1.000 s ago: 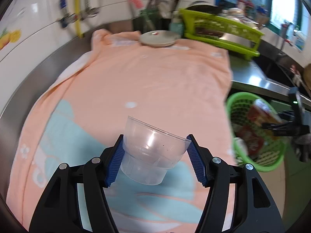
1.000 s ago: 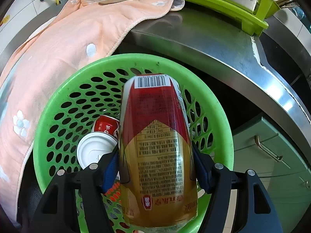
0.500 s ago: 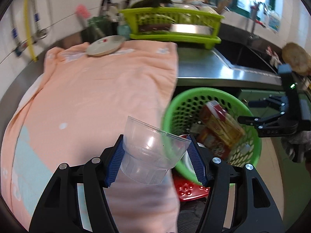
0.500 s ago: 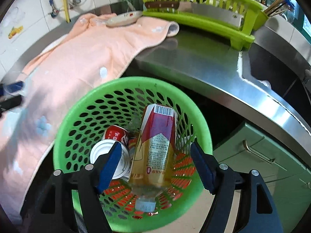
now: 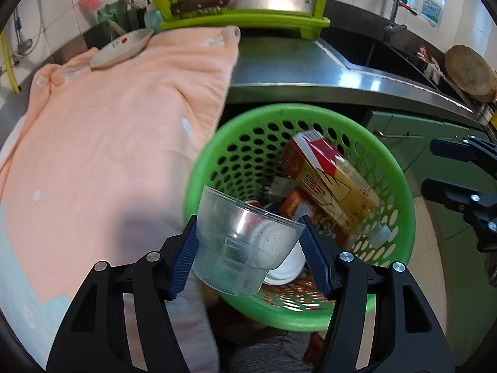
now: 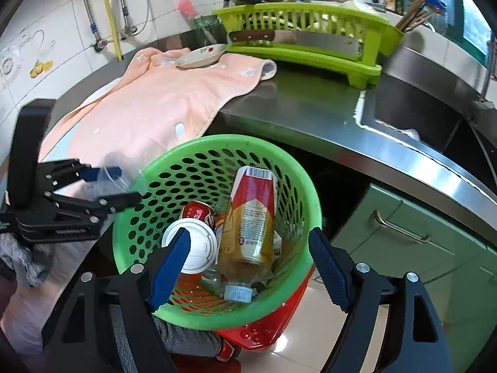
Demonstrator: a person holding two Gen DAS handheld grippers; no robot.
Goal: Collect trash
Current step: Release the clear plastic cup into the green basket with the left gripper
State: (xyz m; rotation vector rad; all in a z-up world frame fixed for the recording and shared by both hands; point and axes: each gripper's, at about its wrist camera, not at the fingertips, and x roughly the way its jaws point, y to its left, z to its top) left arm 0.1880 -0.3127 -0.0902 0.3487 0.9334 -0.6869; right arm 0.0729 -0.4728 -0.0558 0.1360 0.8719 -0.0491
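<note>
My left gripper (image 5: 248, 258) is shut on a clear plastic cup (image 5: 242, 242) and holds it over the near rim of the green perforated basket (image 5: 400, 192). The basket holds a red and gold bottle (image 5: 329, 177), a red can (image 6: 198, 213) and a white lidded cup (image 6: 194, 245). In the right wrist view my right gripper (image 6: 248, 264) is open and empty above the basket (image 6: 310, 192). The left gripper (image 6: 102, 186) with the cup shows at the basket's left rim.
A peach towel (image 5: 118, 130) covers the steel counter (image 5: 295, 68), with a plate (image 5: 121, 48) at its far end. A lime dish rack (image 5: 245, 0) with a cleaver stands behind. A sink (image 6: 413, 108) lies to the right. Green cabinets (image 6: 413, 239) are below.
My right gripper let go of the bottle into the basket and drew back, open. My left gripper carried the cup rightwards from over the towel to over the basket's rim.
</note>
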